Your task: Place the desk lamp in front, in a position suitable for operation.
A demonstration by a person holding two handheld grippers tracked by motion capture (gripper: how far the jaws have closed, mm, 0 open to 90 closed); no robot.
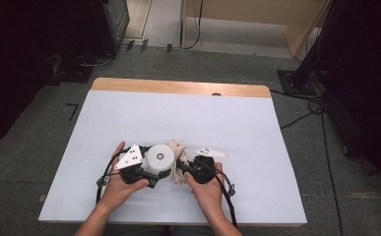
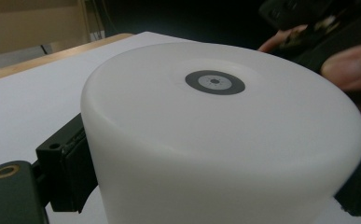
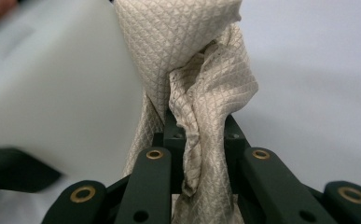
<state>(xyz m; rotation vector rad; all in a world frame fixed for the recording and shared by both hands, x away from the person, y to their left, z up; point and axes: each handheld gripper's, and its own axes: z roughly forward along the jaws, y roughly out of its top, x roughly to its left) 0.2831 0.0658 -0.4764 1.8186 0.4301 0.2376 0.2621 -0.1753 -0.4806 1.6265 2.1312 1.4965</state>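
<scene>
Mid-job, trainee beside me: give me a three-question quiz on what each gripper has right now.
1. True or false: the left gripper clamps the white cylinder.
2. What does the right gripper pinch? A) beige cloth B) cable C) paper
3. Which colour is the ring mark on the cylinder's top?

Key: 1 true; 2 A; 3 dark grey around a lighter centre.

Smooth matt white tub [image 2: 225,140] (quilted beige cloth [image 3: 201,70])
</scene>
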